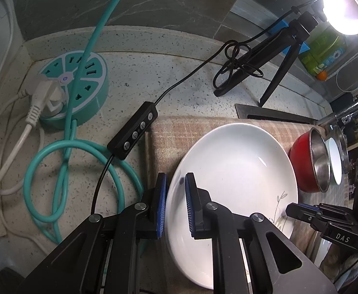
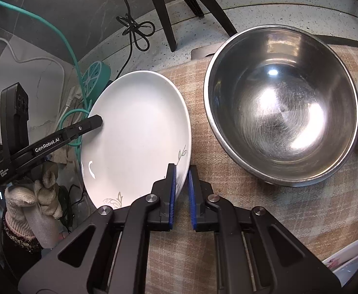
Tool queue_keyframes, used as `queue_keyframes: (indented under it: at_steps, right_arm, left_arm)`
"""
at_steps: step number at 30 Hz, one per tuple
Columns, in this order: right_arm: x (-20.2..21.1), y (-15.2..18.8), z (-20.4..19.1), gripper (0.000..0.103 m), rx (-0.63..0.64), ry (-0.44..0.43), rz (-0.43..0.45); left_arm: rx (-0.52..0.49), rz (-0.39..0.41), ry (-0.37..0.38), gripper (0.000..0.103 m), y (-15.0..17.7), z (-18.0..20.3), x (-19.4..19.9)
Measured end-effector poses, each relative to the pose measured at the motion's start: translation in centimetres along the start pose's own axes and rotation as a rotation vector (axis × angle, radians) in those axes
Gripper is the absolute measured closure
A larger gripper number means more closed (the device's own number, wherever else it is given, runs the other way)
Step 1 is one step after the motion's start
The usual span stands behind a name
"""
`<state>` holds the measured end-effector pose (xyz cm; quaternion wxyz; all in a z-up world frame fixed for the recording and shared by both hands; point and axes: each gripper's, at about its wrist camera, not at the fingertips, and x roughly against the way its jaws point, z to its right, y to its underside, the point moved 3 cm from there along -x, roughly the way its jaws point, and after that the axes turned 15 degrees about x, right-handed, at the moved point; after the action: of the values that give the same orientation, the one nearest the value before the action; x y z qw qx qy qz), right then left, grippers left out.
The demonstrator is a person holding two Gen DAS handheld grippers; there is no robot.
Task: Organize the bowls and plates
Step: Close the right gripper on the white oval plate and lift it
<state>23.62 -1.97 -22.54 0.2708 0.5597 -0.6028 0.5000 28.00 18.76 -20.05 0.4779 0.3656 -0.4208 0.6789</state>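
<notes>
The left gripper (image 1: 175,183) is clamped on the near-left rim of the white plate (image 1: 230,171), while the right gripper (image 2: 181,171) pinches its opposite rim beside the leaf print. The plate sits on a checked cloth (image 2: 240,220) on the counter (image 1: 179,78). Next to it stands a steel-lined red bowl (image 1: 301,161), half hiding a white bowl (image 1: 335,161) behind. A gloved hand (image 2: 32,196) is partly cut off.

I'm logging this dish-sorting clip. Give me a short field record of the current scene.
surface: plaid mat on speckled counter
held item: white plate, leaf print near its rim
left tool: shut on the plate's rim
right tool: shut on the opposite rim
beside plate: steel bowl, red outside, empty
clutter: teal power hub, tripod
</notes>
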Motion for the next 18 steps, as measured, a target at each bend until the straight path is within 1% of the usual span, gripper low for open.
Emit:
queue_keyframes:
  at_steps: [5, 10, 18]
  right_arm:
    - [0.5, 0.9, 0.3, 0.093, -0.013, -0.025, -0.008]
    - [0.9, 2.1, 0.4, 0.093, -0.006, -0.032, -0.026]
    - [1.5, 3.4, 0.6, 0.093, 0.011, -0.038, -0.045]
  left_arm:
    - [0.031, -0.009, 0.010, 0.090, 1.2, -0.2, 0.3]
    - [0.042, -0.007, -0.004, 0.090, 3.3, -0.2, 0.8]
    - [0.093, 0.000, -0.013, 0.090, 6.9, -0.4, 1.8]
